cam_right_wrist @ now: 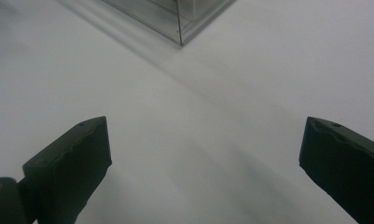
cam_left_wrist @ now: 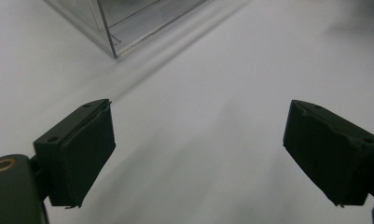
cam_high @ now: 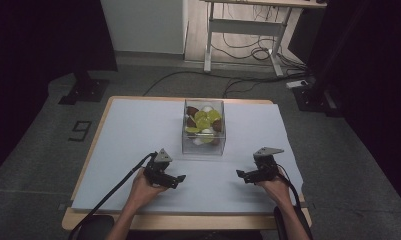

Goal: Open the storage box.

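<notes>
Inside, the clear box [cam_high: 203, 131] holds yellow, brown (and white) pieces.

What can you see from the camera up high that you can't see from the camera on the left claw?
Just the high view: the yellow, brown and white pieces inside the clear box, both hands, the right claw, the wooden table edge and the floor with its cables.

Just the left claw view: a close look at its black pads, wide apart with nothing between them.

Both: the left claw, a corner of the clear box and the white sheet.
</notes>
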The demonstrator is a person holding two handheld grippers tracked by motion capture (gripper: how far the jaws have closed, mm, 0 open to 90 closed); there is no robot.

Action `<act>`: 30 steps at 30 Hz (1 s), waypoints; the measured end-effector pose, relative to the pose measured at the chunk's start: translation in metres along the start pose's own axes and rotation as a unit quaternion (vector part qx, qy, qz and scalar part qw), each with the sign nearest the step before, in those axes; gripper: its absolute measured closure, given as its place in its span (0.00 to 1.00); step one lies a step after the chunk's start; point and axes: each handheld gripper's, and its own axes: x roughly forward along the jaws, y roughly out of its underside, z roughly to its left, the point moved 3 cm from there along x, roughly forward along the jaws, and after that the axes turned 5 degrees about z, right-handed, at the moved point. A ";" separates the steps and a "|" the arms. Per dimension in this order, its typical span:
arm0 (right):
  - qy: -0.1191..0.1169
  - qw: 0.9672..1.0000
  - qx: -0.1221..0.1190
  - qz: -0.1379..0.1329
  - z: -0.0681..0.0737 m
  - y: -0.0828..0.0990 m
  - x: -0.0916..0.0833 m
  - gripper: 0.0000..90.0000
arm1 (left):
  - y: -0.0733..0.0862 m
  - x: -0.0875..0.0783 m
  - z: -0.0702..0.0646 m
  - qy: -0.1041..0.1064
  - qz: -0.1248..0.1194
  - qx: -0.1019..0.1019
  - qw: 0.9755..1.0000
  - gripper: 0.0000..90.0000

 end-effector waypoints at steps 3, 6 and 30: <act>-0.006 1.000 -0.001 -0.003 0.003 -0.005 -0.002 0.02 | -0.004 -0.002 -0.001 -0.004 0.002 0.007 1.000 0.10; -0.010 1.000 -0.004 -0.007 0.006 -0.008 -0.003 0.03 | -0.008 -0.004 -0.002 -0.001 -0.002 0.010 1.000 0.12; -0.051 0.998 -0.037 -0.026 0.030 -0.040 -0.003 0.08 | -0.037 -0.010 -0.003 0.012 -0.023 0.030 0.999 0.23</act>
